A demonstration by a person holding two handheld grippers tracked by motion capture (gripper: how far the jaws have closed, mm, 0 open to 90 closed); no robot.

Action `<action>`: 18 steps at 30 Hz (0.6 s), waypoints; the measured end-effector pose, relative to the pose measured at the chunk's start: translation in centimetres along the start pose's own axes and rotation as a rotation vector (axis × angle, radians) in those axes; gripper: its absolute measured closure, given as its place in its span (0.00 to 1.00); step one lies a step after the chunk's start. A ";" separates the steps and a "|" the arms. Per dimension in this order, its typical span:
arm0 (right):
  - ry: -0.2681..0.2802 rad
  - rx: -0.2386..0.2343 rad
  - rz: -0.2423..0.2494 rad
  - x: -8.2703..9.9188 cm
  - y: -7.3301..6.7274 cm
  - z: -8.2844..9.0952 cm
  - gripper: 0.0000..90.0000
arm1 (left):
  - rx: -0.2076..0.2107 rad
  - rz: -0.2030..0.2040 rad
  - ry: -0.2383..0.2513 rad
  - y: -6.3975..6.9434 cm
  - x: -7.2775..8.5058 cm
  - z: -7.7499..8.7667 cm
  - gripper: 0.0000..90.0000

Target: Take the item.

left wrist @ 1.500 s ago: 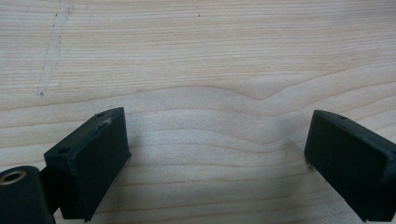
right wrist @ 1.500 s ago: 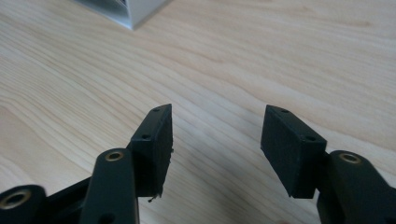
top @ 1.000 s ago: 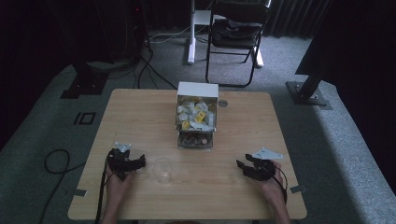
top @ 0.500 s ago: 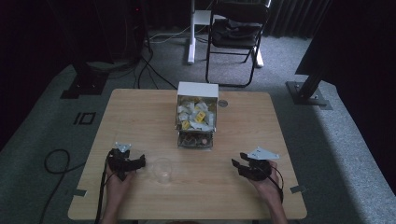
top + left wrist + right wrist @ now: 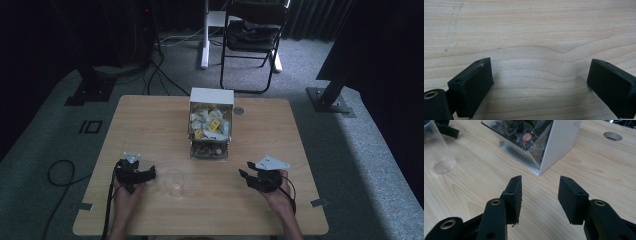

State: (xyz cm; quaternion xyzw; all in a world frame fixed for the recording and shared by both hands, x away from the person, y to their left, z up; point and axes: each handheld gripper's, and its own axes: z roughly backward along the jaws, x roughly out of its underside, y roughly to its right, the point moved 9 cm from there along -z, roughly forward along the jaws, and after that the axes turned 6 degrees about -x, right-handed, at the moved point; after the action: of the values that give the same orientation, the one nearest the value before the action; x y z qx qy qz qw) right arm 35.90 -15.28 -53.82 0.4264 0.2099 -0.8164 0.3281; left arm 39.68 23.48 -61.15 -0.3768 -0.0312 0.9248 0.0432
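Observation:
A clear plastic cup (image 5: pixel 174 182) stands upright on the wooden table (image 5: pixel 150 120), between my two grippers; the right gripper view has it at the upper left (image 5: pixel 437 152). My left gripper (image 5: pixel 151 173) lies just left of the cup, its jaws open wide over bare wood (image 5: pixel 540 65). My right gripper (image 5: pixel 244 176) sits right of the cup, pointing at the white box (image 5: pixel 559 142). Its jaws (image 5: pixel 541 182) are open and have just been closing, with nothing between them.
The white box (image 5: pixel 211 97) stands at the table's middle, with several white and yellow packets in its top and dark round pods behind a clear front (image 5: pixel 208 149). A round cable hole (image 5: pixel 238 110) lies right of it. A chair (image 5: pixel 252 30) stands beyond the table.
My right gripper has shifted left, toward the cup and the box's front. The left gripper and the cup have stayed where they were.

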 end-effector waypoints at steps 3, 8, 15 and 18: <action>0.004 -0.005 0.006 -0.3 -0.3 -0.2 0.60 | 0.000 0.000 0.000 0.0 0.0 0.0 0.08; 0.016 -0.020 0.015 -0.9 -0.8 -0.4 0.61 | 0.000 0.000 0.000 0.0 0.0 0.0 0.08; 0.026 -0.043 0.029 -1.7 -1.5 -0.8 0.62 | 0.000 0.001 0.000 0.0 0.0 0.0 0.08; 0.028 -0.047 0.032 -1.8 -1.6 -0.9 0.63 | 0.000 0.000 0.000 0.0 0.0 0.0 0.08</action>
State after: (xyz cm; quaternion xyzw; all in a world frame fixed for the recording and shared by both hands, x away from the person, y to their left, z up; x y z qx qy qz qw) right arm 36.03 -12.95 -52.72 0.4332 0.2268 -0.7998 0.3481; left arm 39.68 23.48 -61.14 -0.3768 -0.0311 0.9247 0.0432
